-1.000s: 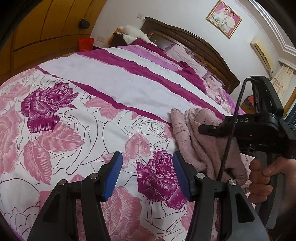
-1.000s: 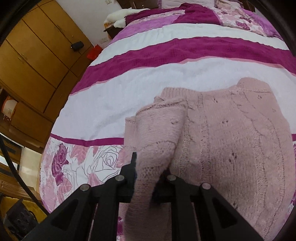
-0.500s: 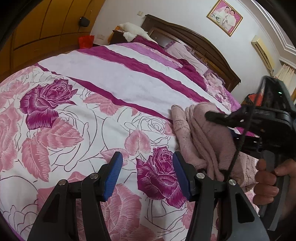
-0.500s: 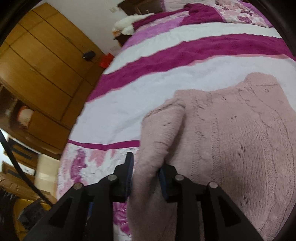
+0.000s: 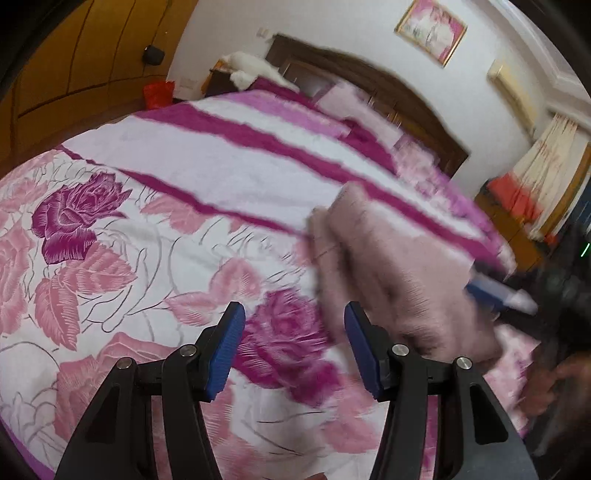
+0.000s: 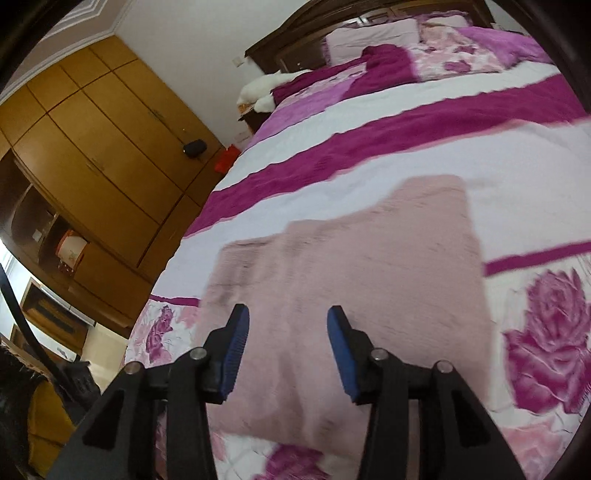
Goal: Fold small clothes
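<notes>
So the bed (image 6: 424, 155) takes up pretty much everything in both views, covered in a bedspread (image 5: 155, 229) with big magenta roses, pink leaves and wide magenta and white stripes running across it. Dark wooden headboard (image 5: 399, 96) at the far end, with pillows (image 6: 373, 37) stacked against it, and a framed picture (image 5: 430, 29) on the white wall above. A wall of wooden wardrobe doors (image 6: 96, 147) runs along one side of the room.

The pink knit sweater (image 6: 351, 280) is lying flat on the bed, spread over the white stripe and partly onto the rose print, folded into a rough block shape. From the left wrist camera it's off to the right (image 5: 399, 280) and pretty motion-blurred, so the knit detail is hard to make out.

The right hand-held gripper (image 6: 284, 347) sits just above the near part of the sweater. Its jaws have just been opening and the blue pads (image 6: 234, 354) now stand apart with nothing pinched between them, the sweater just lying underneath.

The left hand-held gripper (image 5: 293, 347) hovers over a magenta rose on the bedspread, jaws apart and empty, sweater just beside its right finger. In that view the right hand-held gripper shows as a dark blur at the right edge (image 5: 498, 295), with the person's hand (image 5: 554, 384) under it.
</notes>
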A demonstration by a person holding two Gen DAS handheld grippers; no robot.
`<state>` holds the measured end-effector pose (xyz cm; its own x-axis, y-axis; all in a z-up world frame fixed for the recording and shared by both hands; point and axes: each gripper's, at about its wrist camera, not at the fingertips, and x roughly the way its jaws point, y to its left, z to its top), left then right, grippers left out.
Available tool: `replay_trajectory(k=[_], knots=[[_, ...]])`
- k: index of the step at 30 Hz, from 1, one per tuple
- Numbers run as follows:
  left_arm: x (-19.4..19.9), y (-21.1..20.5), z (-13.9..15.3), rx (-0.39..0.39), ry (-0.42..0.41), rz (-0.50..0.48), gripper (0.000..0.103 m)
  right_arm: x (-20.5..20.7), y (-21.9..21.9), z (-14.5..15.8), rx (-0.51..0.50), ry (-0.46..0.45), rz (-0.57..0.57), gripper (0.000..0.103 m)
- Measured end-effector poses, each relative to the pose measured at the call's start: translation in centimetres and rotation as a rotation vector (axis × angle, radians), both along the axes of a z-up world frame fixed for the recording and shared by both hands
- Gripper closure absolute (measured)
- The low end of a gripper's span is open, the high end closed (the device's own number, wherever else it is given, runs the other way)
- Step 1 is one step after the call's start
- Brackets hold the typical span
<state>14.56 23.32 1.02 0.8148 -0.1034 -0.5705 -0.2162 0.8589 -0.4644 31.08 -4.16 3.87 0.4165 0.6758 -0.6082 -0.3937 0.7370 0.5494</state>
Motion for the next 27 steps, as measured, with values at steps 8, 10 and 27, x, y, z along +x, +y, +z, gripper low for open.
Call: replay_trajectory(k=[8,10,27], knots=[[4.8,0.4,1.5,-0.272,-0.031,-0.144,0.062,-3.7,-6.2,-0.2,-0.063,-0.153,0.003,0.057],[6.8,0.0,1.2,-0.28,0.008,-0.16,0.062,-4.6,-7.4,-0.1,-0.088,-0.204,-0.01,0.057],[17.5,0.3,0.6,-0.132,0.019,-0.058,0.103,-3.1,-10.5,-4.6,-0.114,-0.203,0.027,0.096]])
